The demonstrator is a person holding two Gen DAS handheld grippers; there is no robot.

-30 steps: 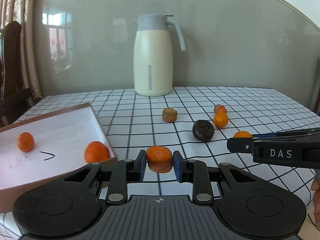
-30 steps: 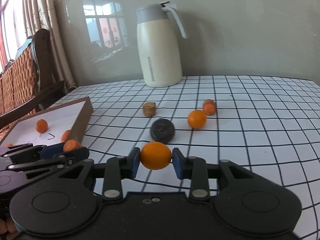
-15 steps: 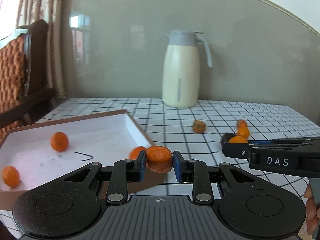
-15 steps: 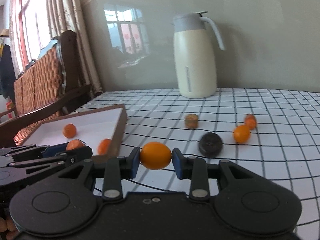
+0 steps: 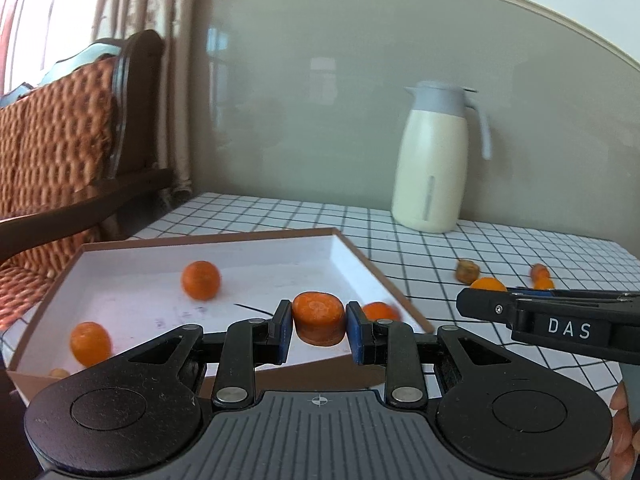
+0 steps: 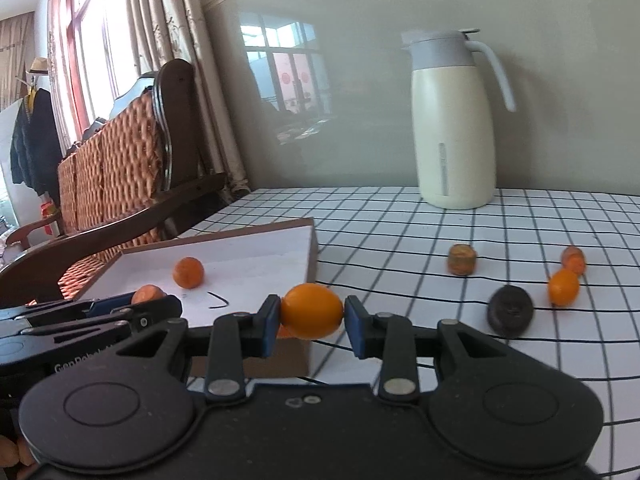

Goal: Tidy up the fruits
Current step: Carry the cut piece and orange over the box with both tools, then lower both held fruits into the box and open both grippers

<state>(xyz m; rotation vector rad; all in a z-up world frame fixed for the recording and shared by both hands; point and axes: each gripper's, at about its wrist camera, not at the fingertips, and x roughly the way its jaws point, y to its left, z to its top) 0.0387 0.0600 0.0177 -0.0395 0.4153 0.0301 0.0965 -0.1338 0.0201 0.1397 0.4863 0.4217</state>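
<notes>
My left gripper (image 5: pixel 319 326) is shut on a flat-topped orange fruit piece (image 5: pixel 318 317) and holds it over the near right part of a shallow white box (image 5: pixel 280 256). Several small oranges lie in the box, among them one (image 5: pixel 201 280) near the middle. My right gripper (image 6: pixel 311 318) is shut on a smooth orange kumquat (image 6: pixel 312 311), just beyond the box's right corner (image 6: pixel 308 240). In the left wrist view the right gripper (image 5: pixel 480 300) shows at the right with the kumquat (image 5: pixel 488 283). In the right wrist view the left gripper (image 6: pixel 132 312) shows at the left.
A cream thermos jug (image 6: pixel 454 120) stands at the back of the checked table (image 6: pixel 400 216). Loose on the cloth lie a brown piece (image 6: pixel 462 259), a dark round fruit (image 6: pixel 511 311), an orange (image 6: pixel 563 287) and another orange piece (image 6: pixel 574 258). A wooden chair (image 6: pixel 120 172) is at the left.
Both grippers have moved left with their fruit. The left one is now over the box; the right one has come up to the box's right corner.
</notes>
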